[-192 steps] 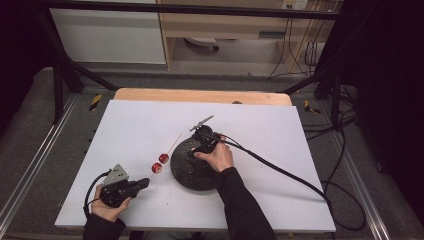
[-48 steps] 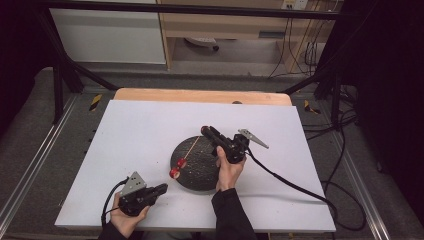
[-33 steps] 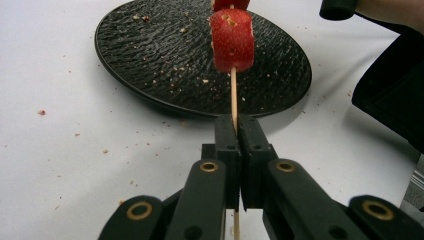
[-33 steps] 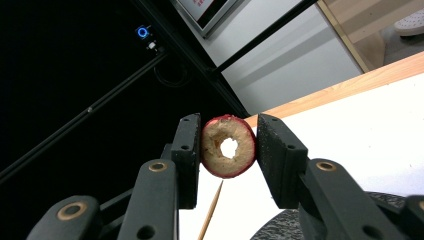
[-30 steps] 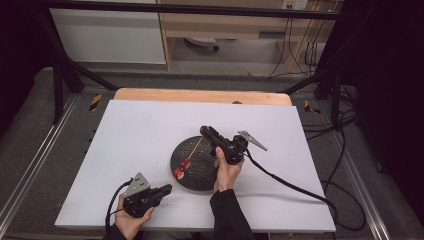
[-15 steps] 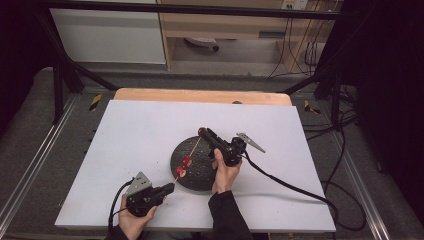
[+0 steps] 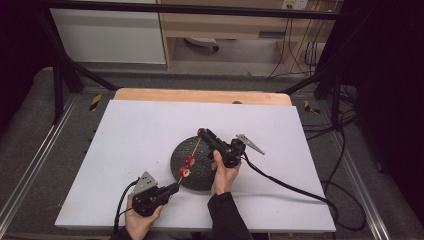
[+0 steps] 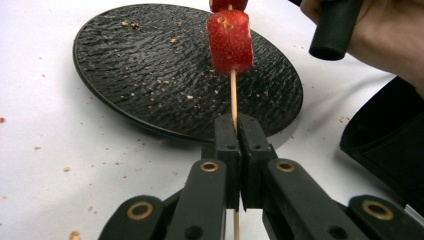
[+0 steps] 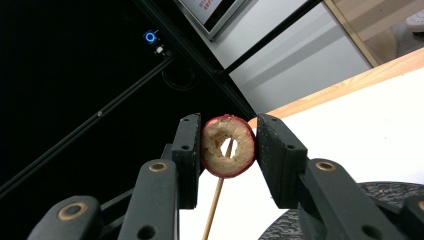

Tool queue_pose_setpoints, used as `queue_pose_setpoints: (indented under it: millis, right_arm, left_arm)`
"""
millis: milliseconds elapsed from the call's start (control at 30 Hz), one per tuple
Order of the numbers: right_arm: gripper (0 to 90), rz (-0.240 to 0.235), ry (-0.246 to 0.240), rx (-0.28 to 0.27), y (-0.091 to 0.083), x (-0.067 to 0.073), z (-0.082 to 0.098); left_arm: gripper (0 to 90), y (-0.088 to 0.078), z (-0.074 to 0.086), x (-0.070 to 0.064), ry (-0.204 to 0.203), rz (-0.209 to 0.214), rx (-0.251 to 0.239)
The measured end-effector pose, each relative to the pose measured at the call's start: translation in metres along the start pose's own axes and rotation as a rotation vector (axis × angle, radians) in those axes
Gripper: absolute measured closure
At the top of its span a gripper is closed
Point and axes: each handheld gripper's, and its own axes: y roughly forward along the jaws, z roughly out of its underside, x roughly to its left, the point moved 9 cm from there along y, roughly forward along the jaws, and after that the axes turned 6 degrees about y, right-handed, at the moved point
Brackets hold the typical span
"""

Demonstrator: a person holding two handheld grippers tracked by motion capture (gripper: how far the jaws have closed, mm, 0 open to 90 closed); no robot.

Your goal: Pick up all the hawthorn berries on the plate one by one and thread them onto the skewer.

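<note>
I am in the middle of threading fruit onto a skewer (image 8: pixel 233 97). My left gripper (image 7: pixel 172 188) has its fingers closed tight on the lower end of the thin wooden stick, which slants up over the black plate (image 7: pixel 197 177) on the white bench (image 7: pixel 130 130). Two red fruit pieces (image 7: pixel 187 166) already sit on the stick, one just above the other; in the left gripper view the nearer piece (image 8: pixel 230 35) hangs a little above the fingers. My right gripper (image 7: pixel 202 133) holds a cored red fruit ring (image 9: pixel 228 145) between its fingers, hole facing the camera, and the skewer tip (image 9: pixel 226 147) shows inside that hole. So I judge this to be the piercing step for a third piece. The next move calls for keeping the left grip steady and pushing the ring straight down the stick's line toward the other pieces, without bending or snapping the thin wood.
</note>
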Motion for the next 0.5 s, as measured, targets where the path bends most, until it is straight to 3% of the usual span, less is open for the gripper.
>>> queue_pose_setpoints:
  millis: [133,500]
  right_arm:
    - [64.0,-0.027,0.013,-0.015,0.0003,0.0016,-0.0015]
    - [64.0,-0.057,0.021,-0.015,-0.0011,0.0051,-0.0031]
  left_arm:
    - [88.3,-0.0002,-0.001,-0.0014,-0.028,0.018,-0.008]
    - [88.5,-0.0001,-0.0005,-0.0023,-0.019,0.004,-0.016]
